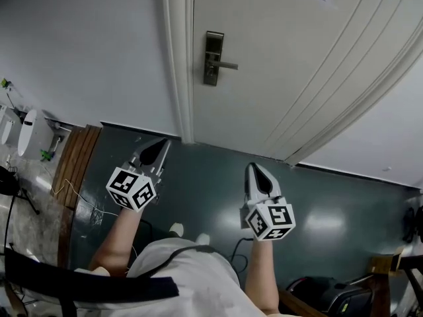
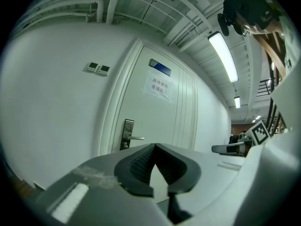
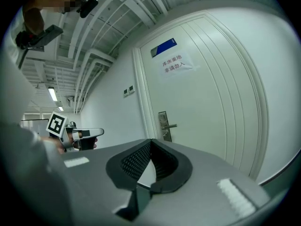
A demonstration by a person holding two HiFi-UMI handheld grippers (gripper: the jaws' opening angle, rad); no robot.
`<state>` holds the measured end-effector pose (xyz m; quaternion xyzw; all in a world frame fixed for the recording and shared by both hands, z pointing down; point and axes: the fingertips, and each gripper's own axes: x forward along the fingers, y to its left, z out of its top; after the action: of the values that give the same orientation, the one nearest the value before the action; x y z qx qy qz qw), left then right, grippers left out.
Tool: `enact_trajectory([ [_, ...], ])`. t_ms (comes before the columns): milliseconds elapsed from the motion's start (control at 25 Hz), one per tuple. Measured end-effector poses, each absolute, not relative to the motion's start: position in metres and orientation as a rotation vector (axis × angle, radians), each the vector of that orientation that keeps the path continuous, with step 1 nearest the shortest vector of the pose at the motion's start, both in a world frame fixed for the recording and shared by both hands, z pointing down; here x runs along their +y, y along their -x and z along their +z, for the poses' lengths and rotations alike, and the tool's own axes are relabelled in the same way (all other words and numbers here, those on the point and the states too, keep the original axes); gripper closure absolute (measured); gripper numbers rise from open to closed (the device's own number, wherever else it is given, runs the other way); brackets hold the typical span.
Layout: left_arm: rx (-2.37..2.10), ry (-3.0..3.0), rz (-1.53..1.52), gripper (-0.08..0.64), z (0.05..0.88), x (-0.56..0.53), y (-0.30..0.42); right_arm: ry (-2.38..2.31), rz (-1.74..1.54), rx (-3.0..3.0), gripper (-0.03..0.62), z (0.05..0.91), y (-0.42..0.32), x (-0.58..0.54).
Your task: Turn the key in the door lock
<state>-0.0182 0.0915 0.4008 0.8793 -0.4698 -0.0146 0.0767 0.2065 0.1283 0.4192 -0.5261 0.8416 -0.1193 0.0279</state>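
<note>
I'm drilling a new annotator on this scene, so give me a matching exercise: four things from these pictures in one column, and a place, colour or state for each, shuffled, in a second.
Things:
1 lock plate
2 notice
3 right gripper
4 floor

Descriptions:
a dark green
b shut, empty
c white, high on the door
d metal, at the door's left edge

Pairs: 1-d; 2-c; 3-b; 4-a
</note>
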Motion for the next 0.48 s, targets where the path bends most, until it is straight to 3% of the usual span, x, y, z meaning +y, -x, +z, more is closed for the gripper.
enact_trajectory([
  [480,-1.441,-2.624,-0.039,0.555,0.405,0.096,-0.003,1.54,-0.356,2.689,0.588,0.426,-0.202,0.114],
])
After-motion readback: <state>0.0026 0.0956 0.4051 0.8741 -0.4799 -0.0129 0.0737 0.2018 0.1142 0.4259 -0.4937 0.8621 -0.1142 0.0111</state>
